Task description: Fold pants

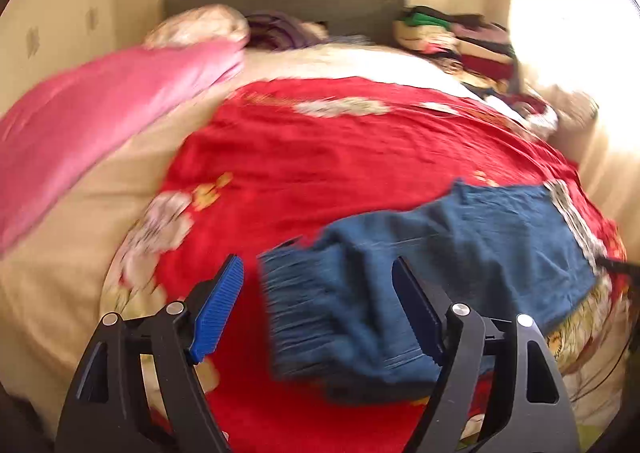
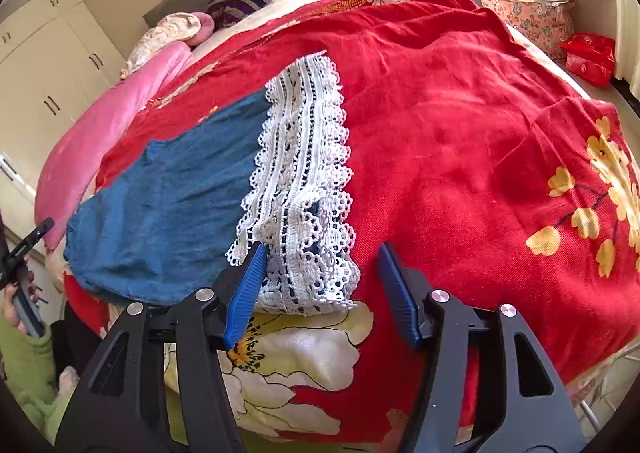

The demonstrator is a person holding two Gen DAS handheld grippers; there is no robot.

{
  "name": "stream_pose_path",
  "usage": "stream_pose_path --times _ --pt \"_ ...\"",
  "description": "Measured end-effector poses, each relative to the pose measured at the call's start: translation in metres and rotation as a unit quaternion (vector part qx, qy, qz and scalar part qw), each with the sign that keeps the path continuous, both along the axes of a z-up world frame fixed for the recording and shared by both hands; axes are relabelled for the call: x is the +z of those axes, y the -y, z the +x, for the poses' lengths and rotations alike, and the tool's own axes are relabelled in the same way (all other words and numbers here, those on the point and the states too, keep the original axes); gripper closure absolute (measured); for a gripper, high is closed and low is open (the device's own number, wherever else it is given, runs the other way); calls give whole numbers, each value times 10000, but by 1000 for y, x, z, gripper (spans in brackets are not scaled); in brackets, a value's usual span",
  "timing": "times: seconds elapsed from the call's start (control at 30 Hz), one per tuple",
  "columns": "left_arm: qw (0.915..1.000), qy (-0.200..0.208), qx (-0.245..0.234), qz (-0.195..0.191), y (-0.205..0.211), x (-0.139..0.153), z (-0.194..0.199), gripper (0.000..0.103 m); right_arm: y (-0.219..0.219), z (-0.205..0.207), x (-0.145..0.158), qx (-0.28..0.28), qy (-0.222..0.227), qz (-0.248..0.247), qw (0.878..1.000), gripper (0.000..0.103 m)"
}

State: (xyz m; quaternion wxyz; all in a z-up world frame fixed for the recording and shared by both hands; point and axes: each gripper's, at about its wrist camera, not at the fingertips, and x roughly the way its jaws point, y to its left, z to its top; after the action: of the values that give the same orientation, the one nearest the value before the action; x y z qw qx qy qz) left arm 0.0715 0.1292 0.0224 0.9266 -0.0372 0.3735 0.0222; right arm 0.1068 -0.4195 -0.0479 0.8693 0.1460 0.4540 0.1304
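Left wrist view, blurred by motion. My left gripper point(image 1: 318, 305) has its jaws wide apart, two blue ribbed pads point(image 1: 218, 309), nothing pressed between them. One pair of blue pants point(image 1: 452, 253) lies on the red floral bedspread point(image 1: 320, 145), folded over on itself, its thick end showing between and beyond my fingers; the cloth sits below the pads, not gripped as far as I can tell. White lace trim point(image 1: 576, 221) runs along the far right end of the pants. One pink quilt point(image 1: 100, 121) lies along the left side of the bed. One dark grey headboard point(image 1: 288, 1) at the back. One pile of mixed clothes point(image 1: 460, 41) at the right near the headboard; I cannot count its pieces through the blur.

Right wrist view, sharp. My right gripper point(image 2: 322, 281) has its jaws apart, again two blue pads. The left pad touches the lace trim point(image 2: 304, 173) at its near corner; the right pad stands clear over bare bedspread point(image 2: 460, 133). Nothing is clamped. The pants point(image 2: 172, 205) lie flat, blue denim stretching left from the lace band, near the front edge of the bed. Pink quilt point(image 2: 120, 113) beyond them. One floral fabric basket point(image 2: 532, 21) holding clothes at upper right, one red packet point(image 2: 590, 57) just beside it. White cupboard doors point(image 2: 52, 65) at left. At the far left edge, a hand point(image 2: 16, 301) above a green sleeve point(image 2: 28, 369) holds the other gripper's handle.
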Motion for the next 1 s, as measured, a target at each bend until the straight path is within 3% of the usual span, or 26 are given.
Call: stream_pose_path --times 0.2,0.27,0.37,0.47,0.5,0.57,0.67,0.73,0.87,0.93,1.0 --pt "9950 -492 457 -735 -40 -31 -3 27 -1 1 -5 -47 -38 -21 10000 52" --pt "9919 -628 369 -1044 -41 -44 -1 27 -1 1 -5 -63 -40 -13 10000 52" --pt "9898 -769 228 -1175 -30 -57 4 27 -1 1 -5 -64 -34 -9 10000 52" --pt "9903 -783 157 -1139 -14 -66 9 55 -4 1 -6 -41 -11 -41 10000 52" --pt "9924 -744 149 -966 -10 -64 9 61 -5 0 -6 -38 7 -59 10000 54" --pt "9944 -600 143 -861 -6 -55 6 65 -9 -3 -5 95 67 -31 9999 84" --pt "9973 -378 285 -557 -16 -37 -1 69 -10 -9 1 162 253 -170 9994 90" --pt "9984 -372 373 -192 -19 -35 -3 69 -4 -15 3 135 317 -71 9994 90" --pt "9963 -746 398 -150 -20 -64 10 66 0 -14 -8 84 183 15 9998 89" --pt "9966 -671 426 -228 -26 -63 9 61 0 -13 -8 68 192 23 9998 86" --pt "9966 -611 507 -230 -32 -55 4 40 0 -13 -6 48 208 30 9998 81"
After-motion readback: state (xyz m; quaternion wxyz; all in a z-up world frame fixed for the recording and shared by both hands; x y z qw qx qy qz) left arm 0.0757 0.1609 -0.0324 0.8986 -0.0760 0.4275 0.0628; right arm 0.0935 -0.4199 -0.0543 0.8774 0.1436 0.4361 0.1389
